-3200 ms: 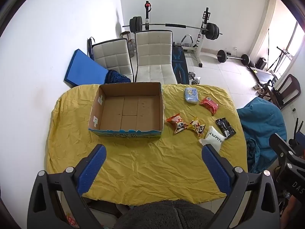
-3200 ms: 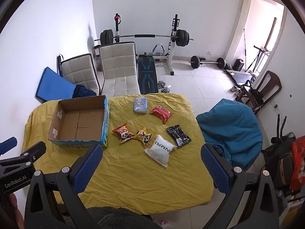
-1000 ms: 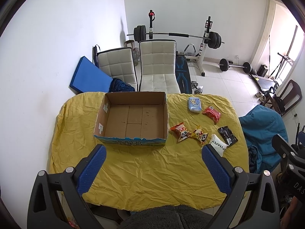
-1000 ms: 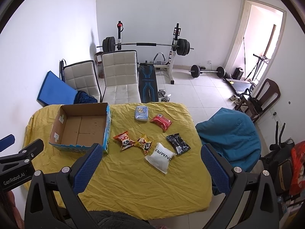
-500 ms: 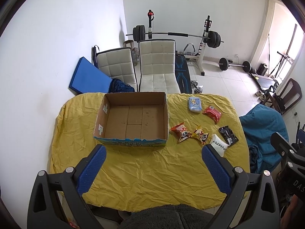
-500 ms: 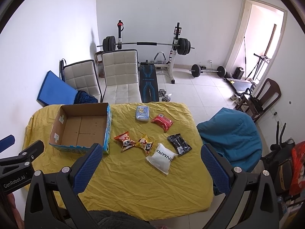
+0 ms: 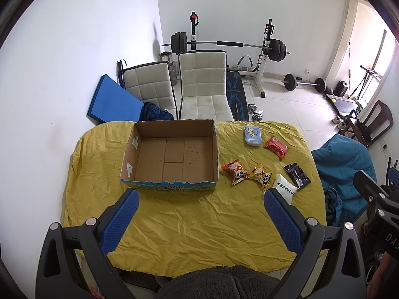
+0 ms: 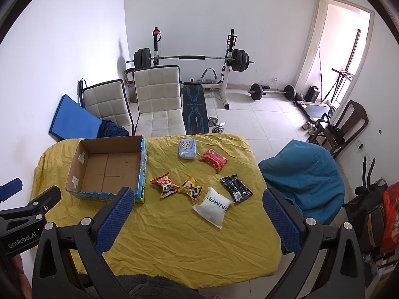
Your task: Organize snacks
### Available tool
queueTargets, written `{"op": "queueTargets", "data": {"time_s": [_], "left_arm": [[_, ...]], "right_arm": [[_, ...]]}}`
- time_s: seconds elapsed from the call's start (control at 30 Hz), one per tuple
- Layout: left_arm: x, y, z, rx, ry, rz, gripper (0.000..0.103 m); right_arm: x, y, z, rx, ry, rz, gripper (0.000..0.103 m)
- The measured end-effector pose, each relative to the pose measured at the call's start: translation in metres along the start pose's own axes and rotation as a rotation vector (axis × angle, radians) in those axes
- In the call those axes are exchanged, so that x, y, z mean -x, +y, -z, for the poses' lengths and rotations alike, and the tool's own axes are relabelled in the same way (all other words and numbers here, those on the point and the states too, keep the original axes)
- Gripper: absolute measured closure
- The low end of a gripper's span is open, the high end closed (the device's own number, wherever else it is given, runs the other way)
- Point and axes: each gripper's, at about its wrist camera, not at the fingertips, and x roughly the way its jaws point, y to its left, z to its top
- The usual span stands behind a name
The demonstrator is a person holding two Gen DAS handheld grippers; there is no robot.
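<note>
An empty cardboard box (image 7: 172, 154) (image 8: 109, 164) stands on the left of a table under a yellow cloth (image 7: 199, 224) (image 8: 189, 234). To its right lie several snack packs: an orange one (image 7: 235, 171) (image 8: 165, 184), a yellow one (image 7: 261, 175) (image 8: 192, 188), a white pouch (image 7: 285, 190) (image 8: 214, 206), a black pack (image 7: 297, 175) (image 8: 235, 188), a red pack (image 7: 276, 147) (image 8: 213, 160) and a light blue pack (image 7: 253, 135) (image 8: 187, 149). My left gripper (image 7: 202, 199) is open, high above the near table edge. My right gripper (image 8: 197, 198) is open too, holding nothing.
Two white padded chairs (image 7: 203, 84) (image 8: 157, 94) stand behind the table, with a blue mat (image 7: 112, 103) against the left wall. A weight bench and barbell rack (image 8: 192, 79) fill the back. A chair draped in teal cloth (image 8: 304, 174) stands at the table's right side.
Both views have shifted only slightly; the table scene sits a little differently in frame. Nothing on the table moved and both grippers stayed open.
</note>
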Motion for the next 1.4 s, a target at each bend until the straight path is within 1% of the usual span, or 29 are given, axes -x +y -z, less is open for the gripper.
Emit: {"op": "queueTargets", "data": {"time_s": [0.17,0.27,0.37,0.43,0.5,0.57,0.6,0.63,0.67,0.73,0.77,0.83,0.93,0.97,1.03,1.07,1.1,1.13,1.17,1.23,1.33,1.4], "left_arm": [[-0.017,0.001,-0.002,-0.013,0.015,0.02,0.0],[-0.04,0.0,-0.004,-0.027,0.037,0.047,0.0],[-0.066,-0.002,-0.009,-0.041,0.071,0.078,0.0],[-0.087,-0.004,-0.008,-0.051,0.102,0.096,0.0],[-0.108,-0.007,-0.008,-0.05,0.125,0.096,0.0],[-0.137,-0.015,-0.008,-0.048,0.171,0.104,0.0],[-0.148,-0.018,-0.006,-0.044,0.186,0.102,0.0],[-0.164,-0.023,-0.005,-0.043,0.212,0.095,0.0],[-0.183,-0.03,-0.004,-0.045,0.254,0.094,0.0],[-0.21,-0.041,-0.001,-0.038,0.289,0.084,0.0],[-0.222,-0.047,0.0,-0.038,0.309,0.072,0.0],[-0.25,-0.061,0.002,-0.042,0.346,0.048,0.0],[-0.289,-0.08,0.007,-0.057,0.404,0.012,0.0],[-0.301,-0.085,0.008,-0.061,0.428,-0.002,0.0],[-0.327,-0.097,0.009,-0.068,0.474,-0.018,0.0],[-0.335,-0.103,0.009,-0.07,0.487,-0.023,0.0],[-0.344,-0.108,0.008,-0.078,0.494,-0.025,0.0],[-0.351,-0.113,0.007,-0.088,0.501,-0.026,0.0],[-0.357,-0.118,0.007,-0.103,0.508,-0.024,0.0],[-0.369,-0.131,0.004,-0.14,0.524,-0.011,0.0],[-0.389,-0.157,-0.004,-0.207,0.53,0.025,0.0],[-0.405,-0.178,-0.011,-0.267,0.541,0.07,0.0]], "right_arm": [[-0.01,-0.005,0.001,-0.031,0.037,-0.012,0.0],[-0.025,-0.016,0.003,-0.067,0.069,0.021,0.0],[-0.048,-0.034,0.006,-0.124,0.121,0.058,0.0],[-0.07,-0.048,0.011,-0.165,0.171,0.082,0.0],[-0.098,-0.062,0.018,-0.198,0.229,0.1,0.0],[-0.14,-0.077,0.031,-0.232,0.311,0.114,0.0],[-0.156,-0.081,0.036,-0.245,0.335,0.11,0.0],[-0.183,-0.089,0.044,-0.272,0.381,0.1,0.0],[-0.202,-0.092,0.049,-0.29,0.411,0.087,0.0],[-0.262,-0.104,0.066,-0.351,0.509,0.048,0.0],[-0.28,-0.106,0.073,-0.367,0.535,0.038,0.0],[-0.342,-0.115,0.091,-0.427,0.623,0.019,0.0],[-0.408,-0.117,0.111,-0.48,0.695,0.019,0.0],[-0.424,-0.117,0.118,-0.492,0.718,0.013,0.0],[-0.462,-0.115,0.131,-0.54,0.787,-0.014,0.0],[-0.475,-0.114,0.135,-0.559,0.801,-0.033,0.0],[-0.486,-0.113,0.141,-0.573,0.817,-0.049,0.002],[-0.497,-0.111,0.147,-0.581,0.842,-0.048,0.008],[-0.507,-0.11,0.155,-0.593,0.868,-0.062,0.01],[-0.516,-0.11,0.163,-0.571,0.903,-0.07,0.017],[-0.514,-0.12,0.167,-0.513,0.914,-0.123,0.023],[-0.507,-0.13,0.164,-0.467,0.922,-0.12,0.024]]}}
